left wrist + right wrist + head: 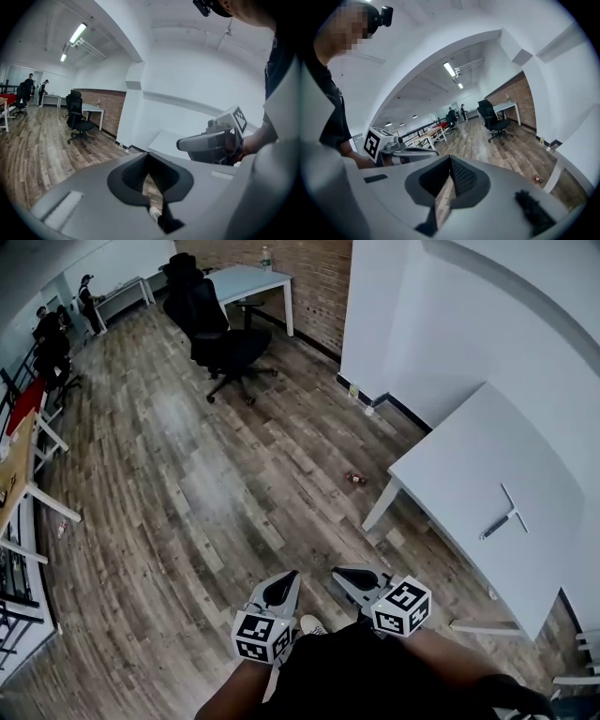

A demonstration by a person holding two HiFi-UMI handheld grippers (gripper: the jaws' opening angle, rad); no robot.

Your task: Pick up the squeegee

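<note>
Squeegee [503,514] lies flat on white table [450,465], near its right side. Long axis is diagonal in the head view: handle end points lower-left toward the table's near edge, and the crossbar blade sits at the upper-right end, toward the wall. Left tongs [281,589] and right tongs [358,579] are side by side over the wood floor [187,474], well apart from the squeegee. Both are closed together with nothing between them.

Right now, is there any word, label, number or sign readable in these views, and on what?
No readable text anywhere.
The left tool and the right tool: square black-and-white marker patterns, no letters or numbers.
The small yellowish patch low on the wall: too small to read.
</note>
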